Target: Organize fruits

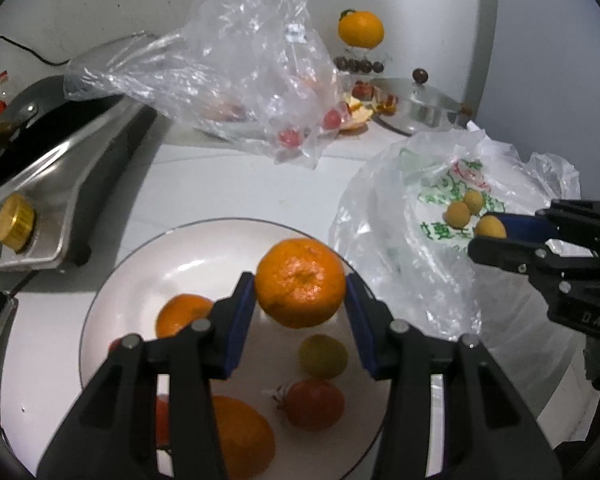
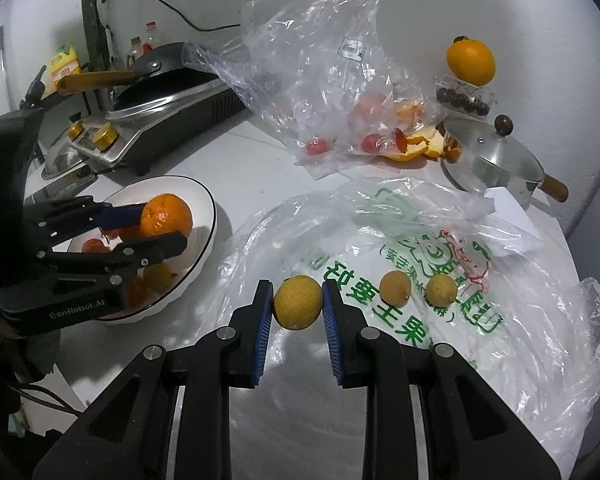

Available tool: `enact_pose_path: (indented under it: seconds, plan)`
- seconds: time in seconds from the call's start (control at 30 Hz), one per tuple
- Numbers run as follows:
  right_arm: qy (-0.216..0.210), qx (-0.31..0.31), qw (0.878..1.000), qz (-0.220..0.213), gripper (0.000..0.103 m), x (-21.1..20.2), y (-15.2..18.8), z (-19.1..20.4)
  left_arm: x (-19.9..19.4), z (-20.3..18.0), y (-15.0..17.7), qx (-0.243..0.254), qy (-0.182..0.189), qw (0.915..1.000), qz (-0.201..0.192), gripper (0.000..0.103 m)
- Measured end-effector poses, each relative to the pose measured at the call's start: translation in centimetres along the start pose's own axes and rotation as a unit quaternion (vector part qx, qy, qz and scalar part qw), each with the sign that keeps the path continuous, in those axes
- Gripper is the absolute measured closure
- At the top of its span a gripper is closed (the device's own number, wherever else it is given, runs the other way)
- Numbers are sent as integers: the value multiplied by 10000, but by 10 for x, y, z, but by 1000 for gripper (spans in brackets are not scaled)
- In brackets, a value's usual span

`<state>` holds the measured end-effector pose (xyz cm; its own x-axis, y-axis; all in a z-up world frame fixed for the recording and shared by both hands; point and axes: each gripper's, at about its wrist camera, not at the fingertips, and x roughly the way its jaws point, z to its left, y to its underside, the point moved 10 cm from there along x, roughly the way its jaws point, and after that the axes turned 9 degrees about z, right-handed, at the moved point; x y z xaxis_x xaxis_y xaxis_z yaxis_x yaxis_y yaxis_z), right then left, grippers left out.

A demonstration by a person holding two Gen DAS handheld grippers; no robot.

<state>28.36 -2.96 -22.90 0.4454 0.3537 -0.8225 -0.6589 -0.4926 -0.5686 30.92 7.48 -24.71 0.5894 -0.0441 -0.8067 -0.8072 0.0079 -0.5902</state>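
Observation:
My left gripper [image 1: 300, 284] is shut on an orange tangerine [image 1: 301, 282], held above a white plate [image 1: 112, 280]. On the plate lie other oranges [image 1: 180, 314], a yellow-green fruit [image 1: 323, 356] and a red tomato [image 1: 314, 403]. My right gripper [image 2: 298, 306] is shut on a small yellow fruit [image 2: 298, 302] over a printed plastic bag [image 2: 400, 280]. Two more small yellow fruits [image 2: 396, 288] lie on that bag. In the right wrist view the left gripper [image 2: 166, 226] holds the tangerine [image 2: 166, 216] over the plate [image 2: 204, 240]. In the left wrist view the right gripper [image 1: 490, 234] shows at the right.
A clear bag [image 1: 240, 80] with small red fruits stands at the back, with orange peel [image 2: 420, 144] beside it. A steel pot with lid [image 2: 492, 160] is at the back right. A stove with a pan [image 2: 160, 96] is on the left. An orange [image 2: 470, 60] rests on a box of dark fruits.

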Motion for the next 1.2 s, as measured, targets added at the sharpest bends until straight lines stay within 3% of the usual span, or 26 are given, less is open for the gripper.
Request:
enact_pose_path:
  seconds: [0.33, 0.73, 1.2]
  plan:
    - [36, 32, 10000, 85, 76, 9, 0, -2, 6, -1, 1, -35, 115, 9999, 106, 54]
    - [135, -67, 9999, -4, 76, 3, -12, 12, -38, 19, -8, -141, 61, 9986, -508, 50]
    - [-133, -524, 9979, -343, 76, -4, -40, 64, -67, 58, 9, -403, -180, 9965, -711, 50]
